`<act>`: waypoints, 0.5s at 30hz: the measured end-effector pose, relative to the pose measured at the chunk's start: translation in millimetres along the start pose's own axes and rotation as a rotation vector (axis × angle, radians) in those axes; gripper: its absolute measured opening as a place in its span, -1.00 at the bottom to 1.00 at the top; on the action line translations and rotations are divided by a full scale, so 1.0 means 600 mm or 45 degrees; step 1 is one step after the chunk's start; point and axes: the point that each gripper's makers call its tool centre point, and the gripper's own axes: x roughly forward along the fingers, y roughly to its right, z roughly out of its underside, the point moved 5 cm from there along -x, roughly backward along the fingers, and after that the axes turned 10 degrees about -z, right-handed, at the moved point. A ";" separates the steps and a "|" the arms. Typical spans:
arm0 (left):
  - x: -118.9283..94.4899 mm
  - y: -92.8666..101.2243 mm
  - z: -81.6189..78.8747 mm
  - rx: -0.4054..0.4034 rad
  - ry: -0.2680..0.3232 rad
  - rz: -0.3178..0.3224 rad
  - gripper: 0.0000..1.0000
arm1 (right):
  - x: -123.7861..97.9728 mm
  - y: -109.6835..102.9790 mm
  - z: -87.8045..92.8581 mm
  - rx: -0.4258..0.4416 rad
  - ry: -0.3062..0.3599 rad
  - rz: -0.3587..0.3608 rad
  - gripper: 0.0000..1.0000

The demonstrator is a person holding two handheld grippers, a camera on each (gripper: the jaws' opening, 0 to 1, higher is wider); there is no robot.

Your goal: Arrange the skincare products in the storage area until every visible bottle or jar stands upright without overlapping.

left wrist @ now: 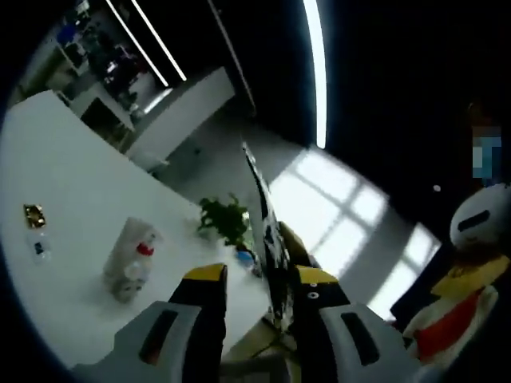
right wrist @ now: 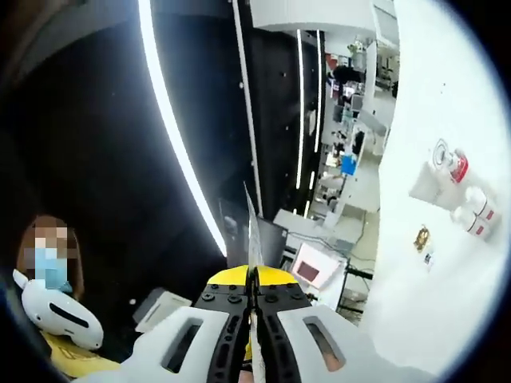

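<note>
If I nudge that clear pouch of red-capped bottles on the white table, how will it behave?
The clear plastic pouch looks soft and crinkled, so it will probably deform rather than slide cleanly. The red-capped bottles inside seem loose, so they may shift or roll. Its glossy film on the smooth white table could slip from closing jaws.

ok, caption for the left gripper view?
Left gripper, jaws apart around the edge of a thin patterned board, above a white table with skincare bottles and a small plant.

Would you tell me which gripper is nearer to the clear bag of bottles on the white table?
Left, probably. The left gripper sits just beside the bag of bottles; from the right gripper, the bag looks small and distant.
</note>
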 end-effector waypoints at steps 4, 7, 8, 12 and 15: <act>-0.002 -0.003 -0.002 -0.025 0.026 -0.001 -0.83 | -0.003 0.007 0.005 -0.007 -0.025 0.032 -0.98; -0.005 -0.013 -0.001 -0.046 0.034 -0.032 -0.85 | -0.005 0.015 0.008 -0.052 -0.034 0.084 -0.98; -0.005 -0.017 0.000 -0.047 0.035 -0.052 -0.87 | -0.006 0.019 0.009 -0.081 -0.046 0.109 -0.98; -0.012 -0.032 0.010 -0.170 0.038 -0.113 -0.99 | -0.008 0.030 0.015 -0.244 -0.153 0.225 -0.98; -0.015 -0.044 0.023 -0.199 0.026 -0.170 -0.99 | -0.012 0.043 0.020 -0.443 -0.306 0.334 -0.98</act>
